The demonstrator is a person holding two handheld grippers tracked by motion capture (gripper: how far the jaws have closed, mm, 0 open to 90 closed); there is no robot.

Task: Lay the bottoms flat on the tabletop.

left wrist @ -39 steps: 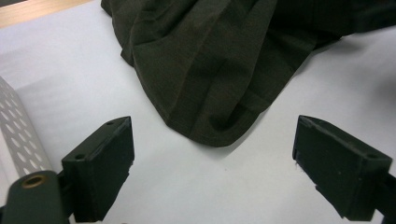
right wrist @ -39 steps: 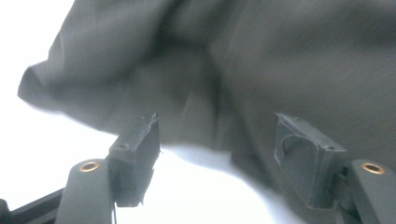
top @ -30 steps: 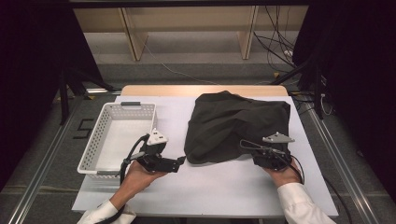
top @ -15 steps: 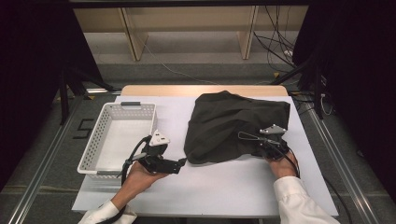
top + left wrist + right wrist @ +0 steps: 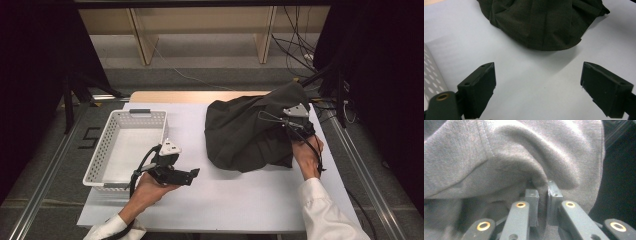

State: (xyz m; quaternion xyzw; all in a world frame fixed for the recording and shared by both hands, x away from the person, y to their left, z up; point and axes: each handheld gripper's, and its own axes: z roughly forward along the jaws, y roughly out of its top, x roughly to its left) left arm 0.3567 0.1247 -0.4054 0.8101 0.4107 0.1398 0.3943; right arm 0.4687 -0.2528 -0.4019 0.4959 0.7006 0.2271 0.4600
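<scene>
A dark garment (image 5: 245, 137) lies crumpled on the right half of the white table (image 5: 225, 200). My right gripper (image 5: 286, 126) is at the garment's right side, and its jaws have just been closing with a fold of the cloth between them. In the right gripper view the pads (image 5: 531, 197) pinch that fold of the garment (image 5: 511, 157), and the cloth hangs raised in a peak. My left gripper (image 5: 191, 175) rests low on the table beside the basket, jaws wide apart and empty. In the left gripper view it (image 5: 537, 85) faces the garment's near hem (image 5: 544, 22).
A white perforated basket (image 5: 100, 160) stands at the table's left, its wall (image 5: 431, 75) next to my left gripper. Cables hang off the far right edge (image 5: 310, 55). Wooden shelf legs (image 5: 142, 40) stand beyond the table.
My right gripper moved away and up along the garment's right side and shut on the cloth, pulling that side up into a peak. The left gripper stayed put.
</scene>
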